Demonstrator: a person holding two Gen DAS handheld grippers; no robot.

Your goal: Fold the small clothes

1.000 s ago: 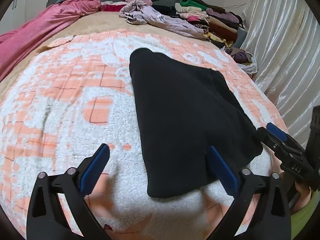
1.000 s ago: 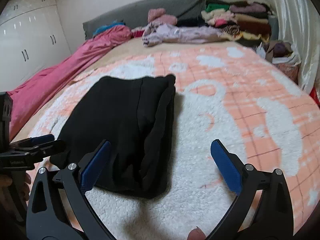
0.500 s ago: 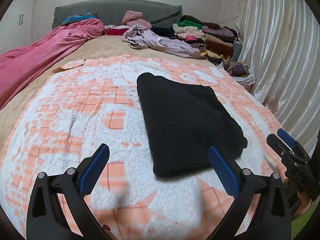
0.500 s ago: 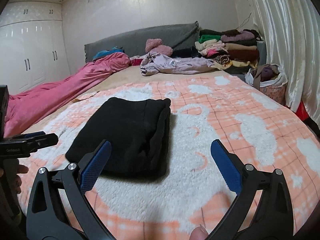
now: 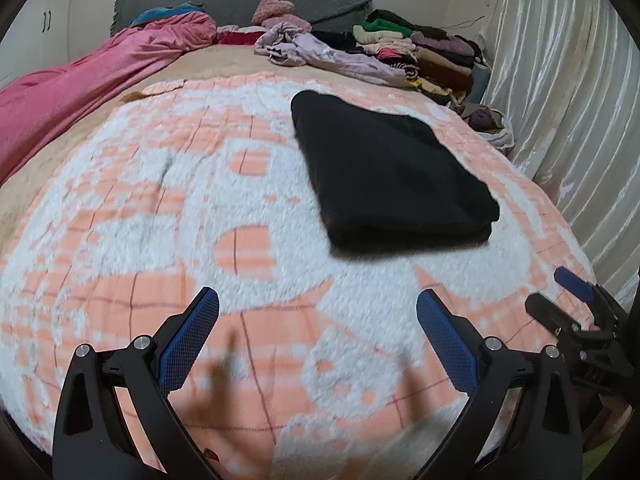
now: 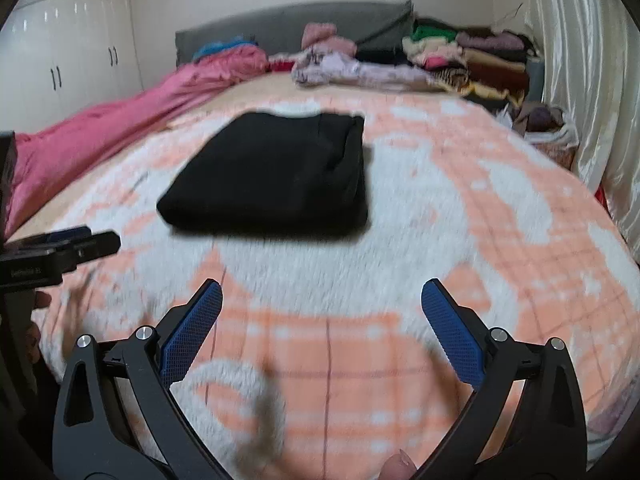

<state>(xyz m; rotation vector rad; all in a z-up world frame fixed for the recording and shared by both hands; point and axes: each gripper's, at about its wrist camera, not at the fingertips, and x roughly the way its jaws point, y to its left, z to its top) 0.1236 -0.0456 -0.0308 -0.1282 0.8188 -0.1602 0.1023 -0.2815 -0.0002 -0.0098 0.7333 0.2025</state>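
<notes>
A bed (image 5: 100, 208) under an orange-and-white fleece blanket (image 6: 460, 240) fills a bedroom. A folded black garment (image 5: 392, 176) lies flat on it, well short of the stacked clothes (image 6: 472, 56) by the headboard. Left tongs (image 5: 318, 344) and right tongs (image 6: 322, 332) hang nearer than the garment, both wide and empty. A careless one-sided lift could spill its loose layers.

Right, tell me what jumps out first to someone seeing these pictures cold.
The folded black garment stands out first, a dark block lying flat on the orange-and-white fleece blanket in the middle of the bed. Next come the blue-padded jaws of the left gripper and right gripper, both open and short of the garment. Behind, a colourful stack of folded clothes sits by the grey headboard.
</notes>
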